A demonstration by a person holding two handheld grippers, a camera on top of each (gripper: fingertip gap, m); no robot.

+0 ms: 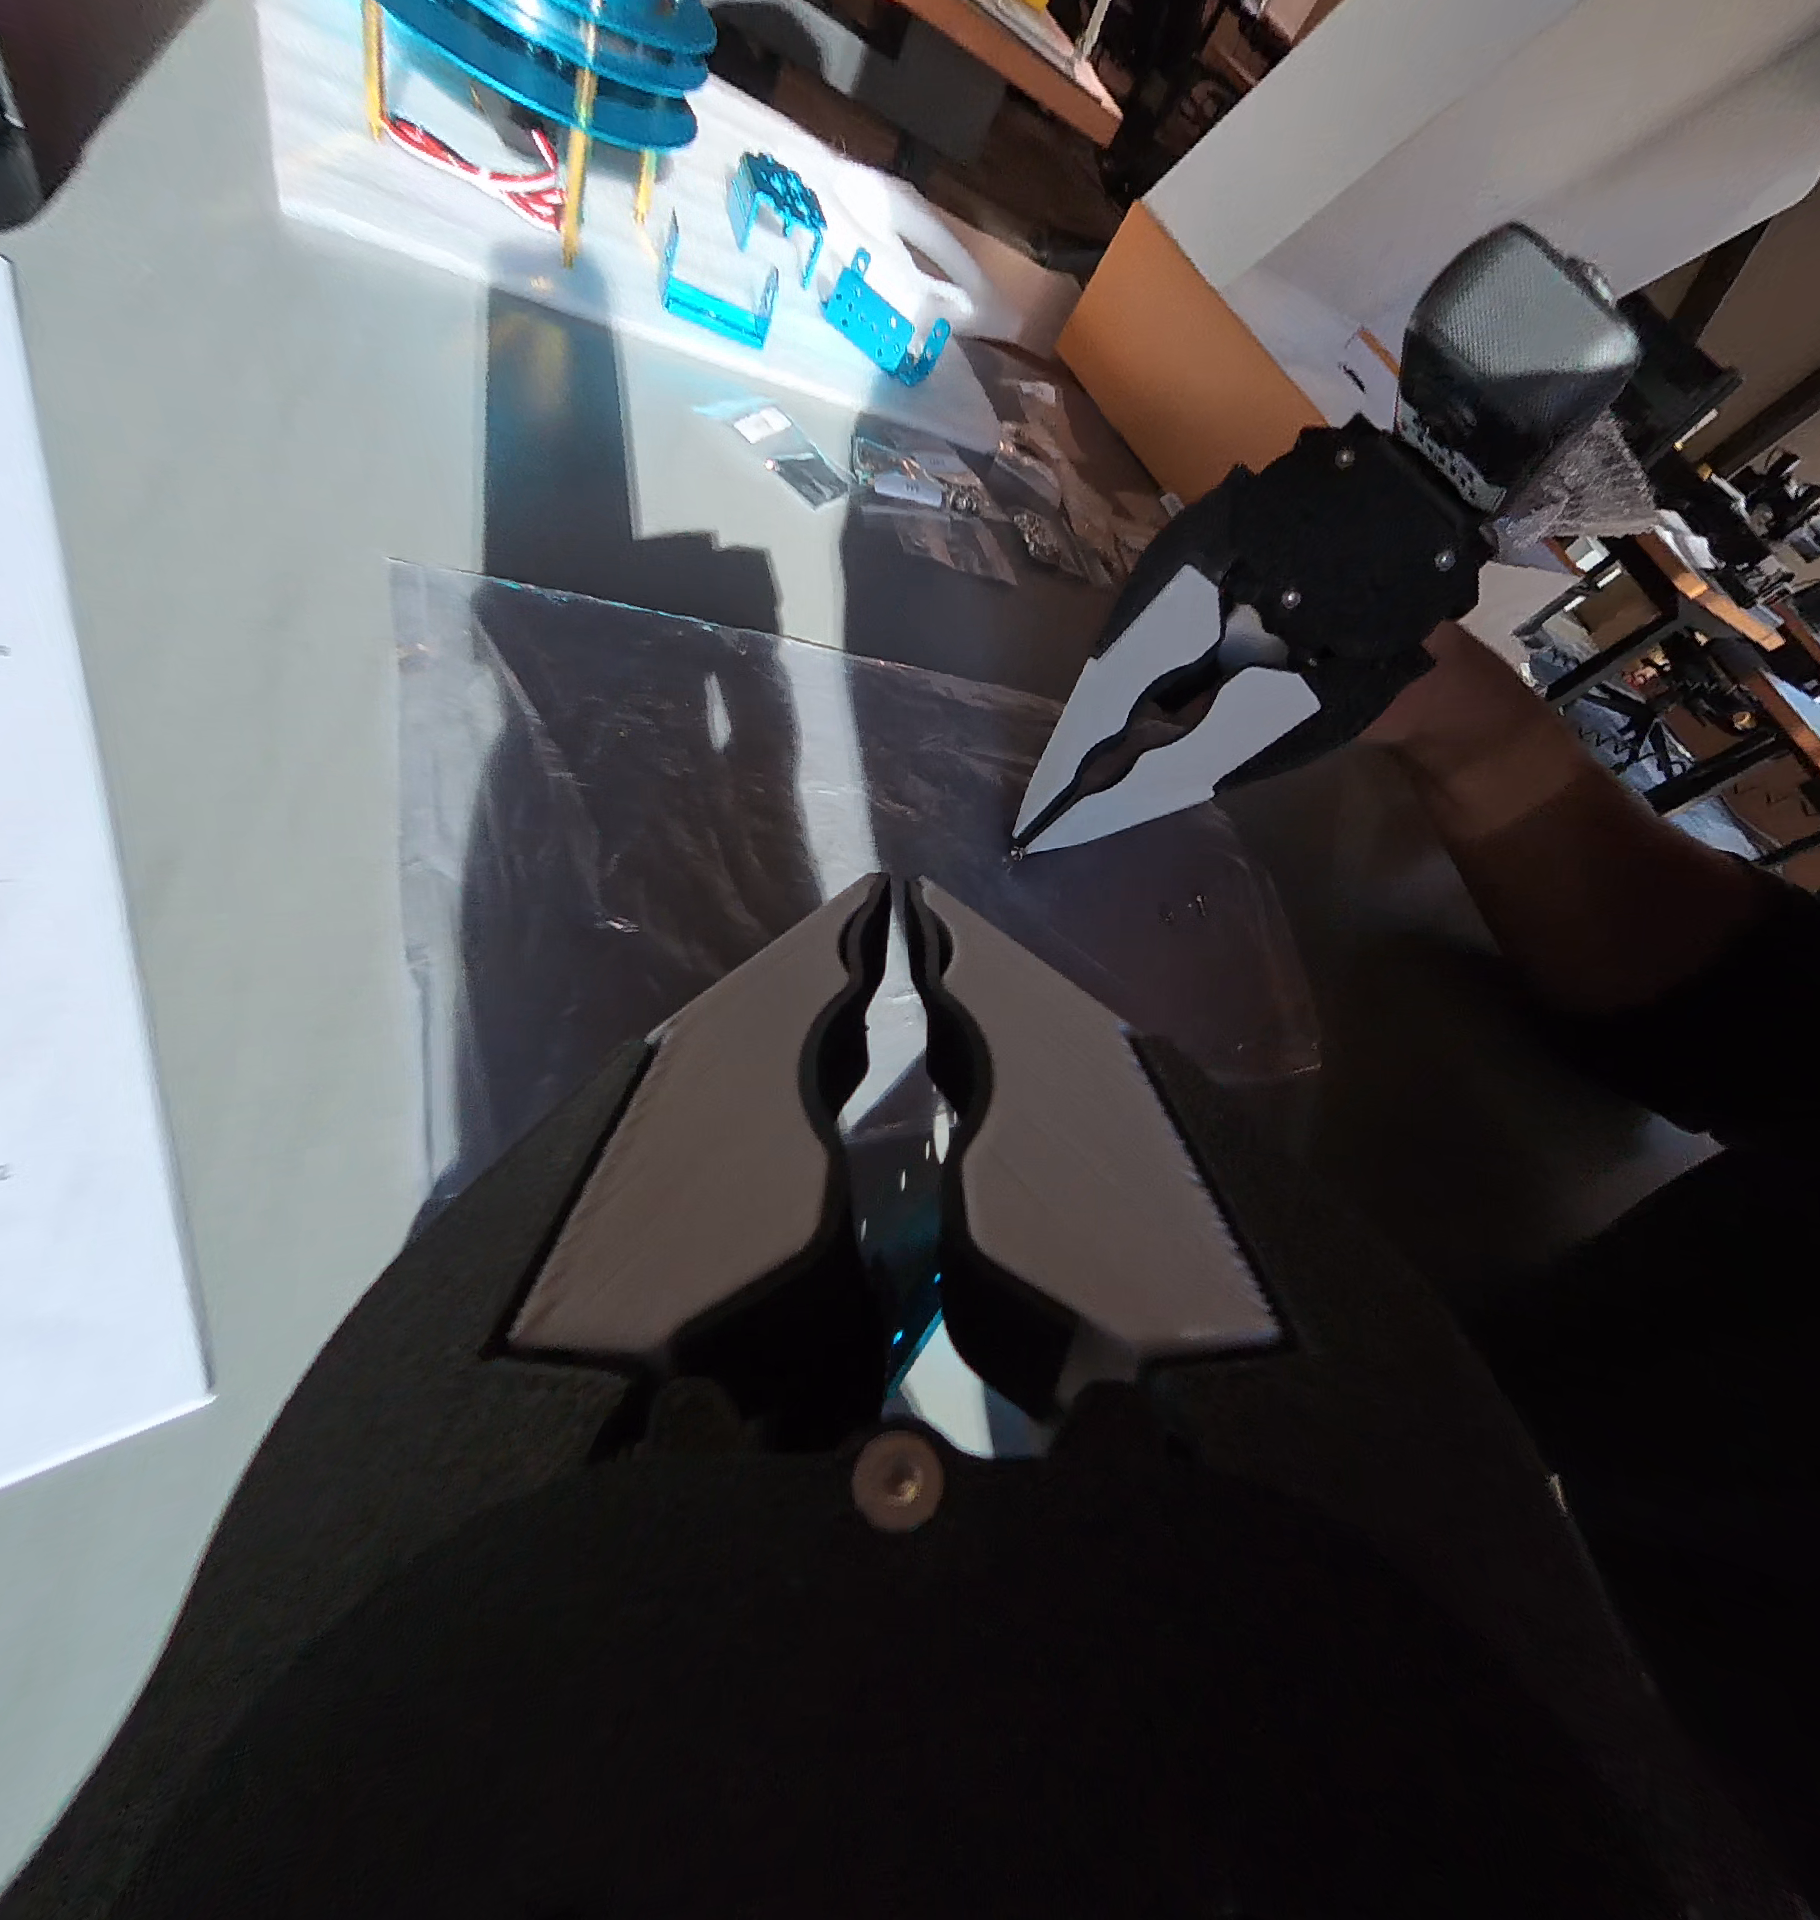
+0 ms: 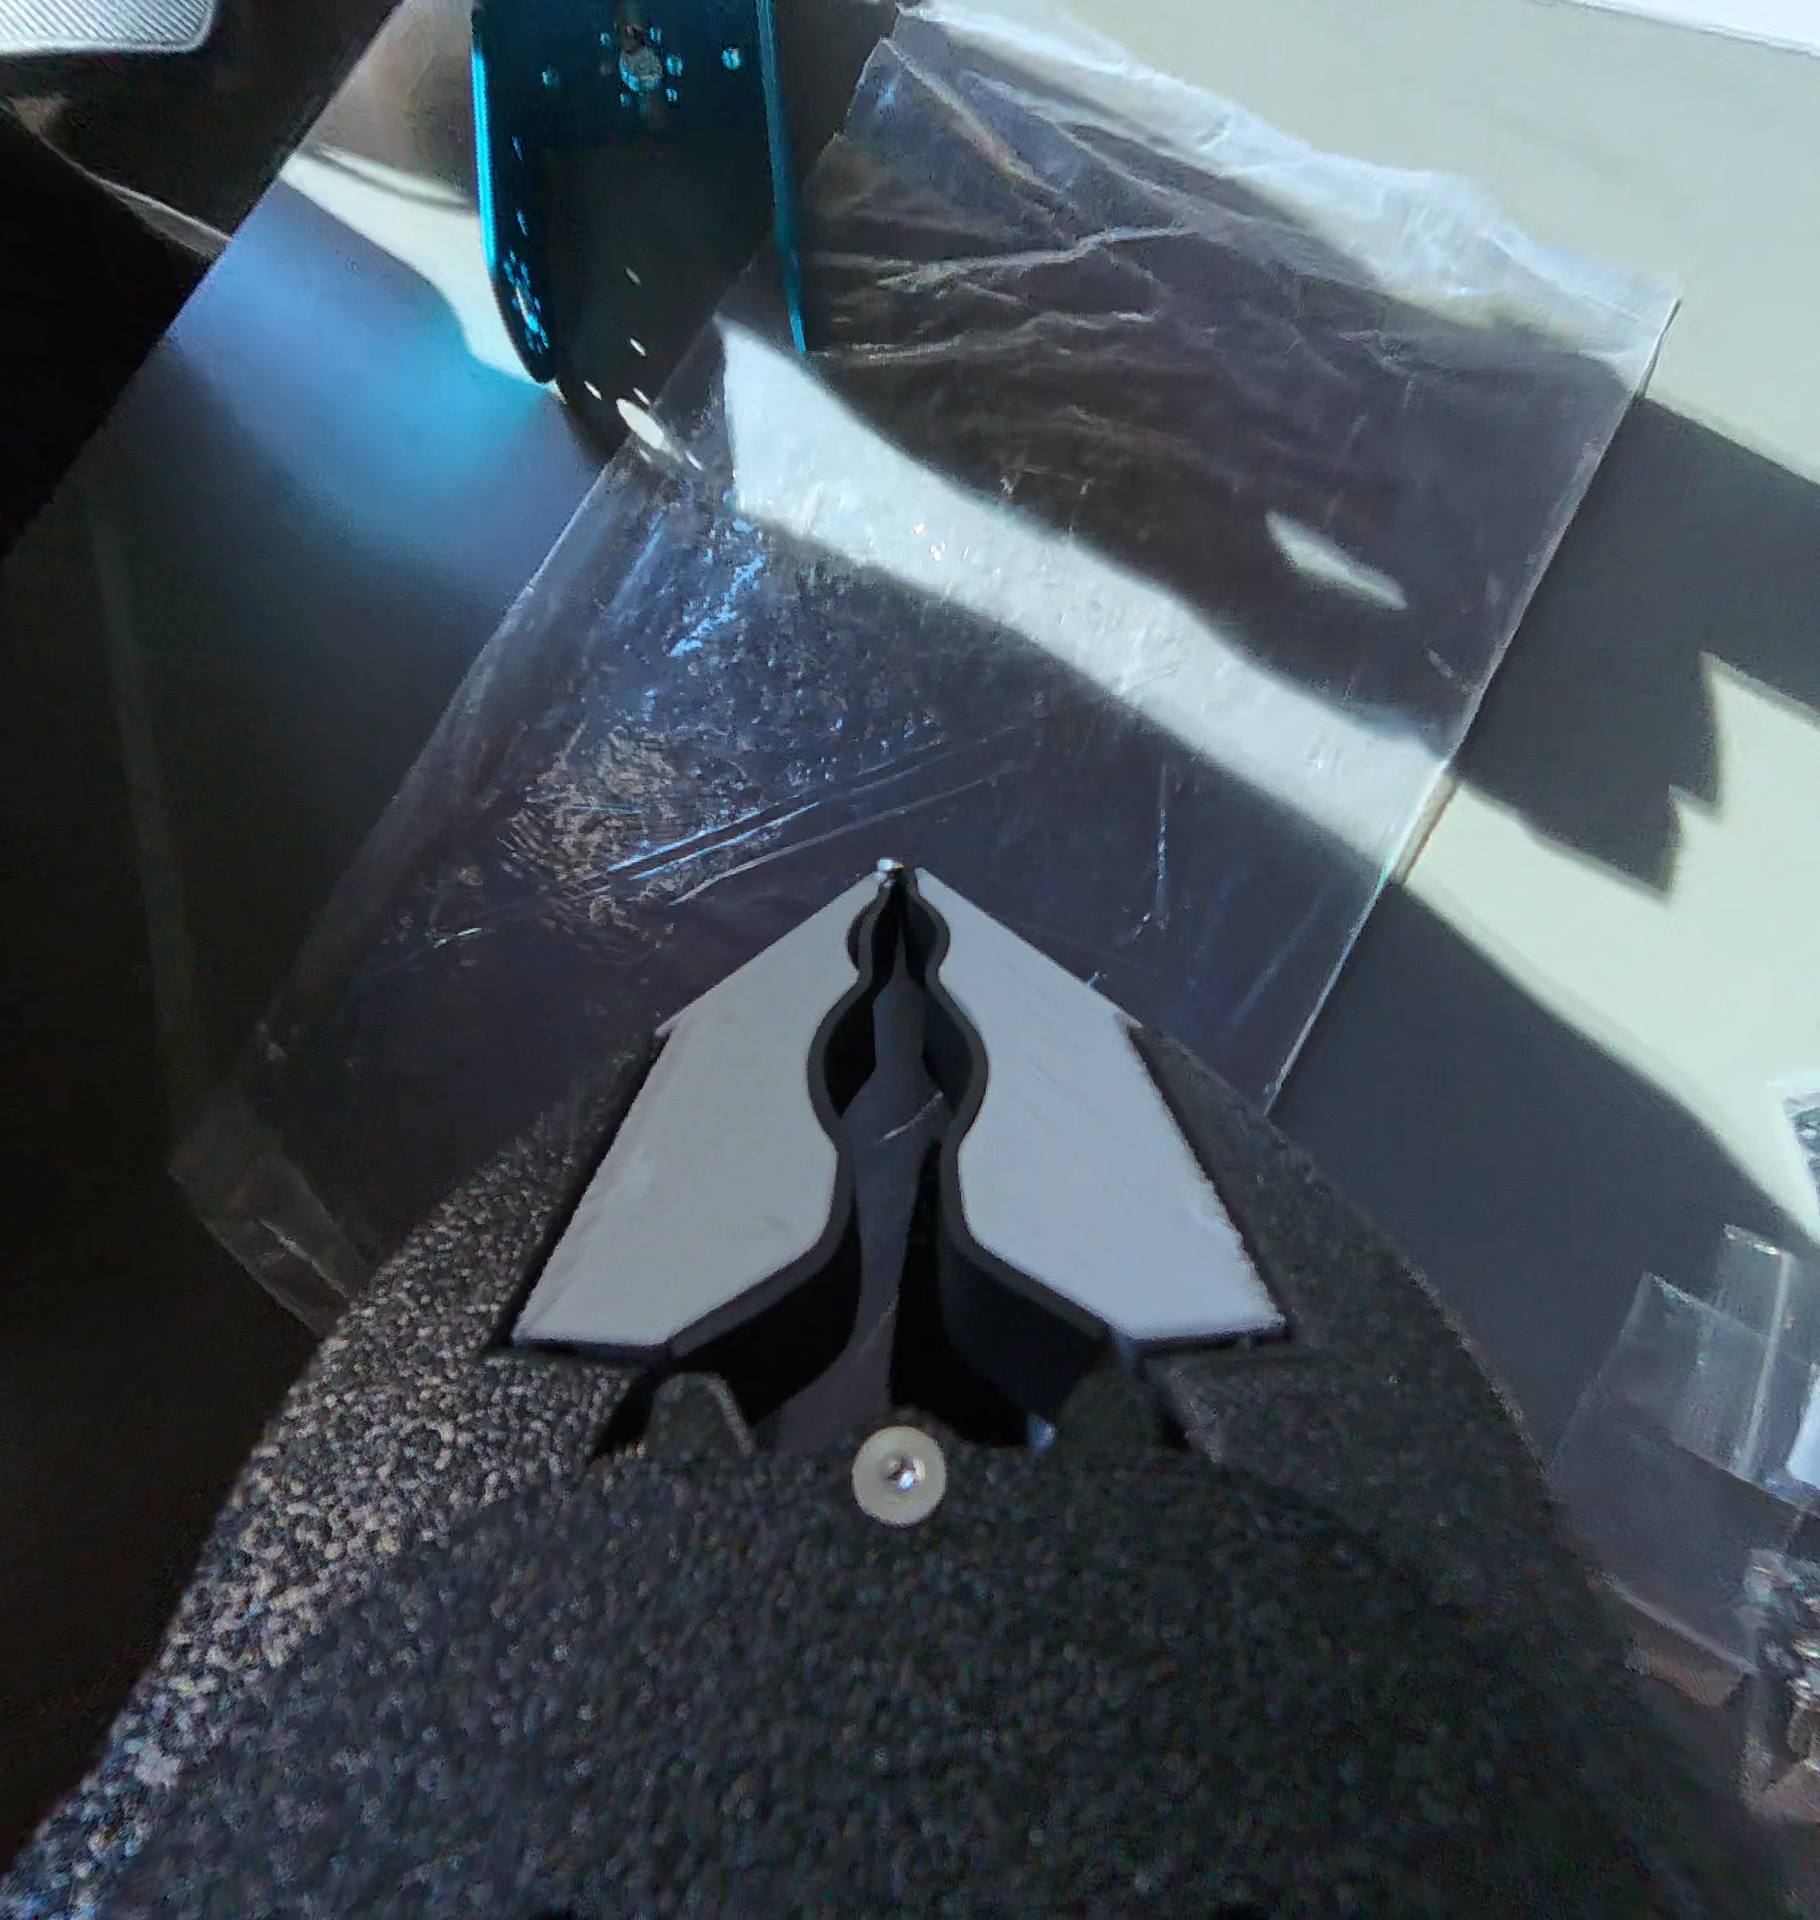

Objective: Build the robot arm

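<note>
A pale table (image 1: 262, 582) fills both views, striped by hard sunlight and deep shadow, its near right side lost in darkness. A white paper sheet (image 1: 44, 831) lies along its left edge, cut off by the frame. At the centre lies one large clear plastic bag (image 1: 677, 748), flat and crinkled; shadow makes its near edge hard to trace.

At the far end stands one blue tiered assembly (image 1: 573, 73) of stacked discs on yellow posts, its top cut off, with red and white wires under it. Near it sit three blue perforated metal brackets (image 1: 719, 286). Several small clear packets (image 1: 937, 488) of hardware lie beyond the bag, too dim to count.

The left gripper (image 1: 904, 883) hovers above the bag, fingers close together with a narrow gap at the tips. A blue perforated metal plate (image 2: 625, 187) shows behind its fingers in the left wrist view, and stands at the bag's edge in the right wrist view; whether the gripper grips it cannot be told.

The right gripper (image 2: 893, 871) has its tips pressed together on a tiny silver screw (image 2: 890, 862), just above the bag. A hand, in shadow, holds this gripper.
</note>
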